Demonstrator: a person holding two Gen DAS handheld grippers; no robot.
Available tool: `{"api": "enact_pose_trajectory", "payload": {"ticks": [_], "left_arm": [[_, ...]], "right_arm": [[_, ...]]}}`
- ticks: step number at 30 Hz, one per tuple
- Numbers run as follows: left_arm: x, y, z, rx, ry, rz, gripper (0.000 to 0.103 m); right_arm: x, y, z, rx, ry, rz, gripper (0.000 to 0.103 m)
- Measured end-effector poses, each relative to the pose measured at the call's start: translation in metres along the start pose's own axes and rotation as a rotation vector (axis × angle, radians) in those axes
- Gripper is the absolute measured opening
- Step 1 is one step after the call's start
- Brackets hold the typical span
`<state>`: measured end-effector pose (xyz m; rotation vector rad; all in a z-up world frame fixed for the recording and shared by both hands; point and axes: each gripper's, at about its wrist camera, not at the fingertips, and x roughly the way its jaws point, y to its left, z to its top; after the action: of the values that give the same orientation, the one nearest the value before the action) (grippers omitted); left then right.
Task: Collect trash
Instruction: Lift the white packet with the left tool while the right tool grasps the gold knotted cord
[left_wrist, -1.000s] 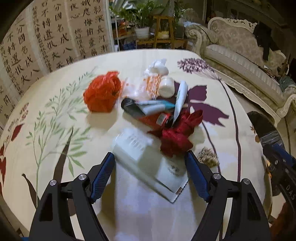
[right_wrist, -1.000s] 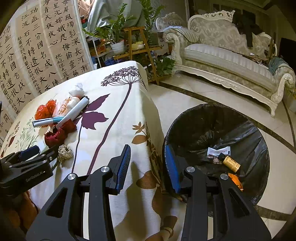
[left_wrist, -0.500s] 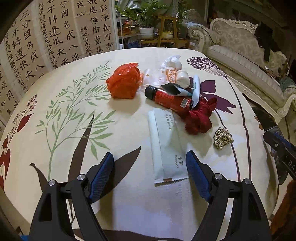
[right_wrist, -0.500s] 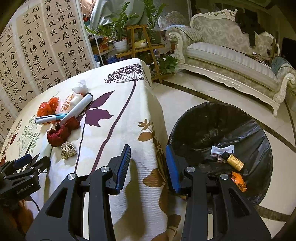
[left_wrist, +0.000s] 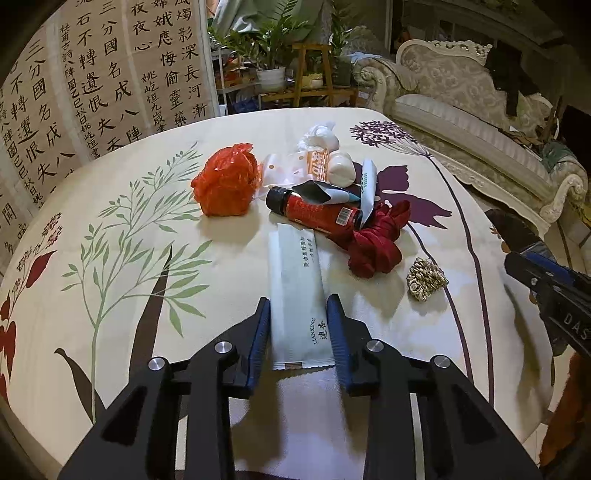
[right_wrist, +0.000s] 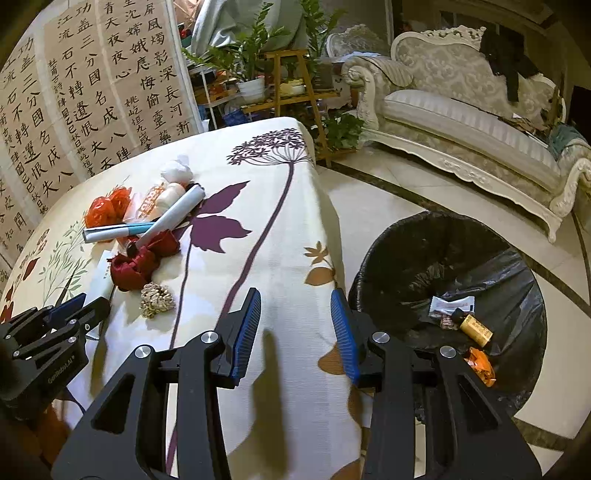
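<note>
My left gripper (left_wrist: 298, 325) has closed its jaws against both long edges of a pale green flat packet (left_wrist: 295, 280) lying on the tablecloth (left_wrist: 129, 258). Beyond it lie a red bottle (left_wrist: 314, 210), a dark red cloth bundle (left_wrist: 373, 243), an orange plastic bag (left_wrist: 225, 184), white tubes (left_wrist: 367, 188) and a gold scrunchie (left_wrist: 424, 278). My right gripper (right_wrist: 295, 317) is open and empty over the table's edge, beside the black-lined trash bin (right_wrist: 450, 306). The left gripper also shows in the right wrist view (right_wrist: 55, 325).
The bin holds a small brown bottle (right_wrist: 476, 326), a white wrapper (right_wrist: 452, 304) and an orange wrapper (right_wrist: 480, 365). A cream sofa (right_wrist: 480, 122) stands behind it. A calligraphy screen (left_wrist: 92, 81) and potted plants (left_wrist: 269, 51) stand beyond the table.
My left gripper has closed from wide open onto the pale green packet's sides. The right gripper has drifted a little left and stayed open.
</note>
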<state>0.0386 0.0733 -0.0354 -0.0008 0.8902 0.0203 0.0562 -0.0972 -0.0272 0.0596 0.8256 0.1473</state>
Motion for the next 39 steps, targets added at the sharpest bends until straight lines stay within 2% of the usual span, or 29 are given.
{"api": "enact_pose_trajectory", "payload": {"ticks": [5, 16, 23, 26, 29, 39], "left_arm": [[-0.005, 0.009, -0.004, -0.019, -0.005, 0.004, 0.029], [-0.015, 0.052, -0.010, -0.074, -0.038, 0.100, 0.029], [-0.014, 0.079, -0.010, -0.121, -0.042, 0.131, 0.029], [-0.013, 0.085, -0.010, -0.130, -0.042, 0.134, 0.029], [-0.013, 0.087, -0.011, -0.136, -0.041, 0.133, 0.029], [-0.017, 0.083, -0.011, -0.138, -0.050, 0.117, 0.029]], "right_arm": [[-0.001, 0.015, 0.000, -0.029, 0.003, 0.017, 0.038], [0.003, 0.064, 0.003, -0.116, 0.020, 0.088, 0.038], [0.011, 0.088, 0.004, -0.170, 0.047, 0.111, 0.038], [0.015, 0.093, 0.001, -0.183, 0.062, 0.111, 0.036], [0.018, 0.095, -0.001, -0.197, 0.074, 0.097, 0.025], [0.011, 0.091, -0.004, -0.198, 0.052, 0.089, 0.022]]}}
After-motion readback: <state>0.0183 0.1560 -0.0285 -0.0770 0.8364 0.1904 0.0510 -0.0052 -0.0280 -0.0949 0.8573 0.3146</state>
